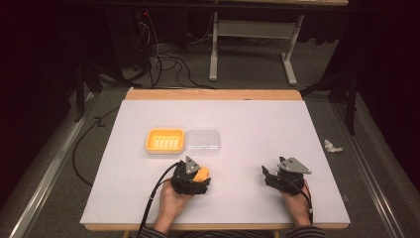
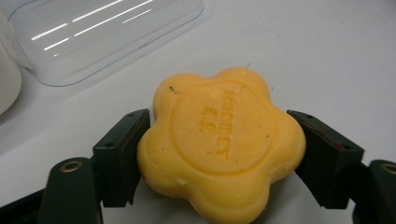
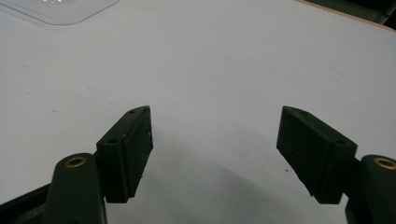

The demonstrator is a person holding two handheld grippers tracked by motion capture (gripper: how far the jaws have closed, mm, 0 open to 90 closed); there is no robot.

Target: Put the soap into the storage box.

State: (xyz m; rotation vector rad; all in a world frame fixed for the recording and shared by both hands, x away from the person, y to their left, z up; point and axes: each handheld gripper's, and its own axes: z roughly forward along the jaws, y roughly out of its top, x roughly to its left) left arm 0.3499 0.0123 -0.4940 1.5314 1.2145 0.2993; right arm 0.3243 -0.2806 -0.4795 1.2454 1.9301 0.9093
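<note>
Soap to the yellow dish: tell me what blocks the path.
Nothing visible does. The soap sits between the left gripper pads, and bare table lies between it and the open, empty yellow dish; the clear lid lies beside the dish.

A table with a pale grey-white top is standing on a grey floor, a strip of bare wood showing along its far edge. Lying directly on the top, left of the middle, an orange soap dish with a ribbed bottom is sitting open side up, and a clear plastic lid is resting just beside it on its right, the two touching or nearly so. Nearer the person's edge, a yellow flower-shaped soap is lying flat on the top, close in front of the lid. A crumpled white scrap is lying on the floor to the right of the table
</note>
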